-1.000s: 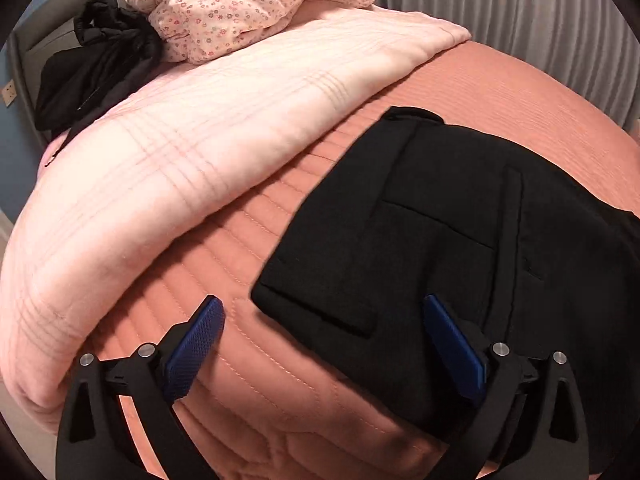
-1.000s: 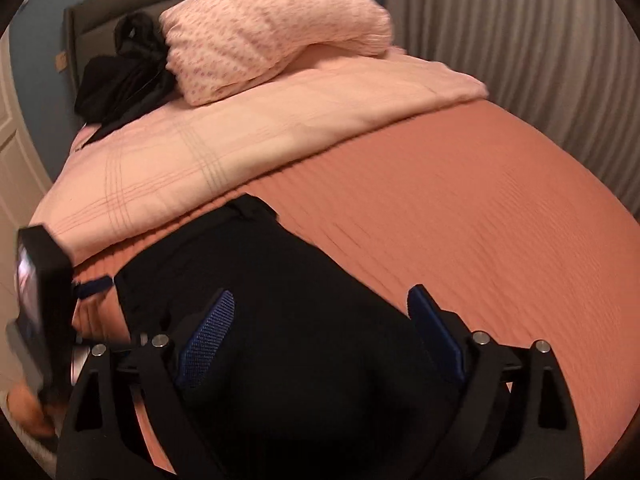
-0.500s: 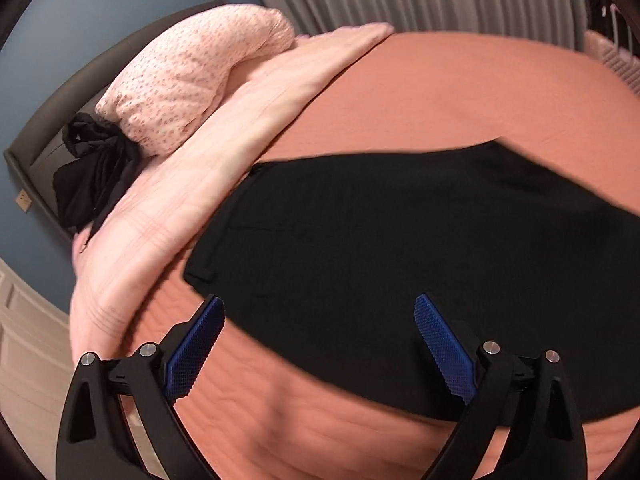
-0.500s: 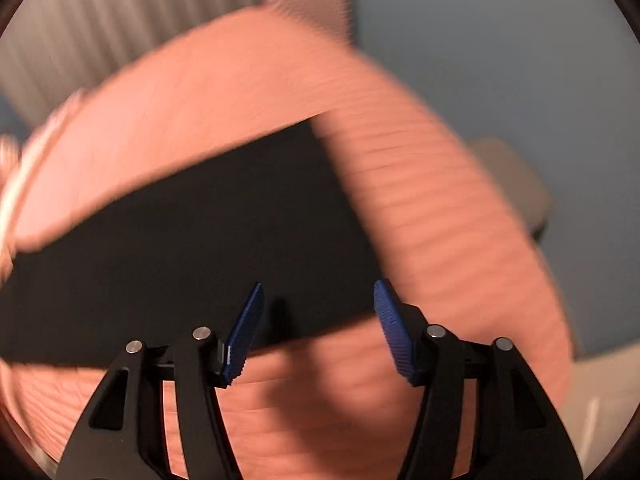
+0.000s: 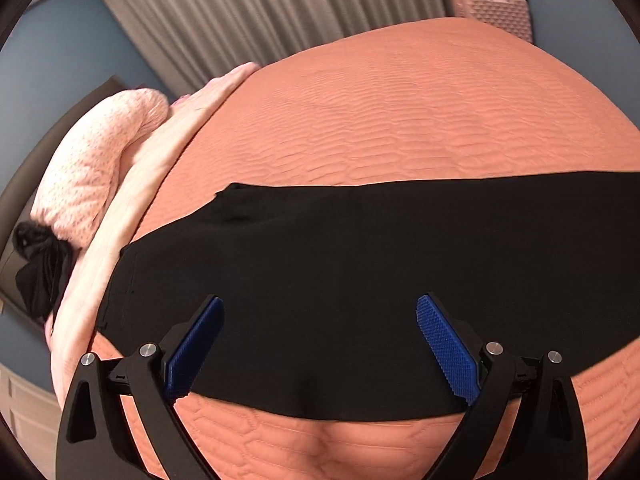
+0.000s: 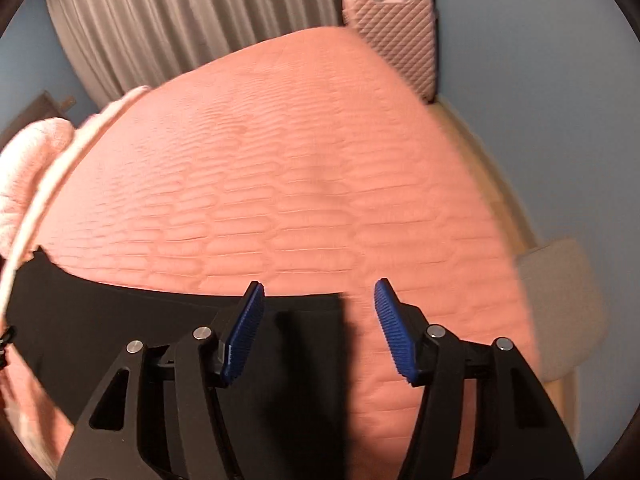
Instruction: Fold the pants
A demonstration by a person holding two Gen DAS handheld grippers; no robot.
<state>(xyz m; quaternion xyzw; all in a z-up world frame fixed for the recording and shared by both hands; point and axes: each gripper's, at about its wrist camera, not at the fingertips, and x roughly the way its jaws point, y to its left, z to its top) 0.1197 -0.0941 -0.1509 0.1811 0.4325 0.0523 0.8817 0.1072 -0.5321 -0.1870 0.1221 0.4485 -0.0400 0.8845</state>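
Black pants (image 5: 360,280) lie flat across the quilted bed (image 5: 400,112), legs stacked. Left claw (image 5: 318,344) spread wide, empty, above the mid-section; right claw (image 6: 318,328) released too, over the hem end. Fabric looks soft, light, floppy, so pinch hem corners thru both layers.

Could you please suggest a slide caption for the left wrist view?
Open left gripper poised above black pants laid flat across a salmon quilted bedspread.
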